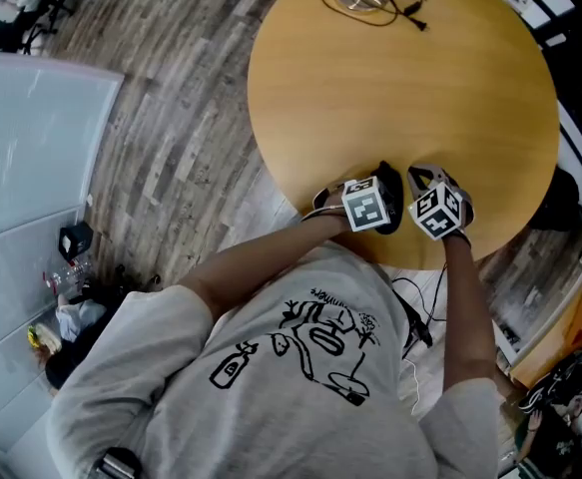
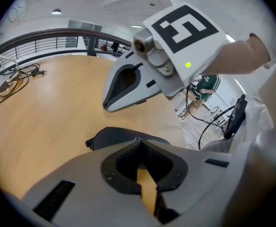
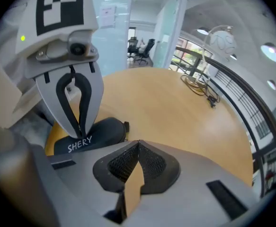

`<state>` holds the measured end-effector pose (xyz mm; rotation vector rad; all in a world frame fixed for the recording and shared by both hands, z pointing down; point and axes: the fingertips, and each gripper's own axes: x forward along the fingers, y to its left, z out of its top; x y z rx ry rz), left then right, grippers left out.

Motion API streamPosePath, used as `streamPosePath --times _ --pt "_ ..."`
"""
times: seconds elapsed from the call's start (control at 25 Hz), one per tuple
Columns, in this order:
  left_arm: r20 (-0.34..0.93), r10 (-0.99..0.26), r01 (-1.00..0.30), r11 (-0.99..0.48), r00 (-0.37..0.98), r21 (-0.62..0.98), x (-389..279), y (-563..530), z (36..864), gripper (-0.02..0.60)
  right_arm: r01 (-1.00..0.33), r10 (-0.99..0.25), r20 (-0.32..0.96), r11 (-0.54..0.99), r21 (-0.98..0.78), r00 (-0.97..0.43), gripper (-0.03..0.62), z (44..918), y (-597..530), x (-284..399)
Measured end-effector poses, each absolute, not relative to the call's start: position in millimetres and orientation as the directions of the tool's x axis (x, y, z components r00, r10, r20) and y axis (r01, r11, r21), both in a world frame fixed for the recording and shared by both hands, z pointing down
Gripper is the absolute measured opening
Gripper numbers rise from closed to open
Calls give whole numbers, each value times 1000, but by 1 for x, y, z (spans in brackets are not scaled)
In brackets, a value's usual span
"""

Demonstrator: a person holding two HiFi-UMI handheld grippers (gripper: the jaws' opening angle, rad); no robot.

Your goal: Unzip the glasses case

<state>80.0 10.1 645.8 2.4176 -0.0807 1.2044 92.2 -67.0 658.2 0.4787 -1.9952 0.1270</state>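
The case (image 3: 97,135) lies, seemingly zipped, at the desk's (image 1: 400,88) near edge, left tongs (image 2: 138,139) pressed together with tips on it, right tongs (image 3: 138,143) together, empty, just right; next, probably pinch the zip pull.

Round wooden table (image 1: 400,98) on grey plank floor (image 1: 171,148).

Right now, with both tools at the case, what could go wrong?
1. The case lies close to the near edge of the table; a pull toward you could slide it off.
2. The left tool and right tool are both shut, neither clearly clamping the case, so it may skid instead of unzipping.
3. The tools sit close together and could collide.
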Motion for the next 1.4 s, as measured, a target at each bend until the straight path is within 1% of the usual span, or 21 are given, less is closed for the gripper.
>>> streamPosePath --times 0.16,0.32,0.52,0.6,0.72,0.96,1.2,1.4 --pt "756 86 -301 -884 649 358 65 0 636 6 -560 -364 817 826 62 -447 21 627 -59 97" --pt "700 27 -337 -863 713 376 58 -11 609 6 -706 -475 725 708 -21 -498 21 581 -55 102" --pt "574 -109 -378 -847 812 374 51 -30 550 6 -820 -630 574 556 -135 -523 23 515 -48 108" --pt "509 -154 -380 -845 847 377 53 -34 521 6 -841 -683 513 515 -168 -521 23 487 -43 107" --pt "421 -187 -358 -854 887 376 56 -30 480 6 -857 -744 431 481 -185 -510 23 445 -33 100" --pt "255 -243 -325 -877 936 354 56 -15 396 6 -872 -824 287 448 -197 -489 23 361 -9 82" --pt "142 -269 -300 -904 953 304 51 5 329 6 -880 -864 190 430 -199 -465 23 300 21 63" --pt "61 -307 -311 -903 950 296 45 17 287 6 -891 -882 162 414 -184 -443 23 271 38 59"
